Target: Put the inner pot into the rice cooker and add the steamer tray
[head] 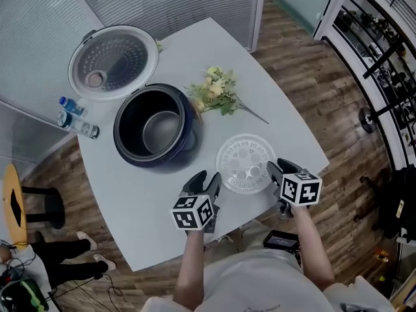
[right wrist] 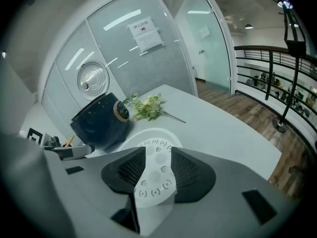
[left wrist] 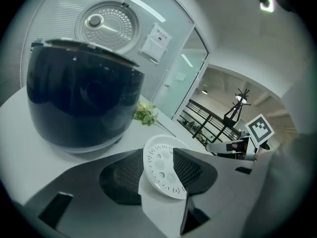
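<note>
The dark blue rice cooker (head: 156, 125) stands on the white table with its lid (head: 114, 62) swung open; the metal inner pot (head: 162, 130) sits inside it. The white perforated steamer tray (head: 244, 163) lies flat near the table's front edge. My left gripper (head: 207, 179) is at the tray's left rim and my right gripper (head: 275, 169) at its right rim. In the left gripper view the tray (left wrist: 161, 170) shows in the gap of the open left gripper (left wrist: 159, 165), with the cooker (left wrist: 79, 103) behind. The right gripper (right wrist: 158, 165) is open too, framing the tray (right wrist: 153, 135).
A bunch of artificial flowers (head: 214, 93) lies behind the tray, right of the cooker. Two water bottles (head: 78, 125) lie at the table's left edge (head: 97, 194). A yellow stool (head: 13, 203) and a person's legs are on the floor at the left.
</note>
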Available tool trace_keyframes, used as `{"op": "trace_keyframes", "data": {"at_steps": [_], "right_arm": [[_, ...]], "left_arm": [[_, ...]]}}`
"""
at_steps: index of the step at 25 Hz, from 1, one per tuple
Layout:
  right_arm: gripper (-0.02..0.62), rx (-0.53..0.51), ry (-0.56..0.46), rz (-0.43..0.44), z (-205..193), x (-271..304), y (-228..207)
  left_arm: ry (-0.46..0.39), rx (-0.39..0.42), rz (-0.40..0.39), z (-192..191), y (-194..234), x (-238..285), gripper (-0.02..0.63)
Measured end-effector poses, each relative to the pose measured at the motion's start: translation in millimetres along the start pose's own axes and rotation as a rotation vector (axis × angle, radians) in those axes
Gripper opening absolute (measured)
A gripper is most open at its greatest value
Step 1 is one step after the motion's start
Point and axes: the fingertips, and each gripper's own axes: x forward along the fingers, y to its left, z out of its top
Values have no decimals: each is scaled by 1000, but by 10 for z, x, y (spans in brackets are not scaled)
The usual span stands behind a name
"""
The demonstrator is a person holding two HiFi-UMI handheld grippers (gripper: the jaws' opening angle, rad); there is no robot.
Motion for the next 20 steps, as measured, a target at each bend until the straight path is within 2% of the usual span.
{"op": "trace_keyframes", "data": {"at_steps": [7, 13, 20], "right_arm": [[170, -13, 64, -5, -105, 273, -317], [170, -26, 102, 15, -205, 423, -406], [169, -25, 132, 25, -254, 539, -455]], "left_arm": [[72, -31, 45, -287, 136, 322, 189], [102, -83, 61, -509, 165, 455, 181], [134, -102, 65, -612, 174, 594, 170]]}}
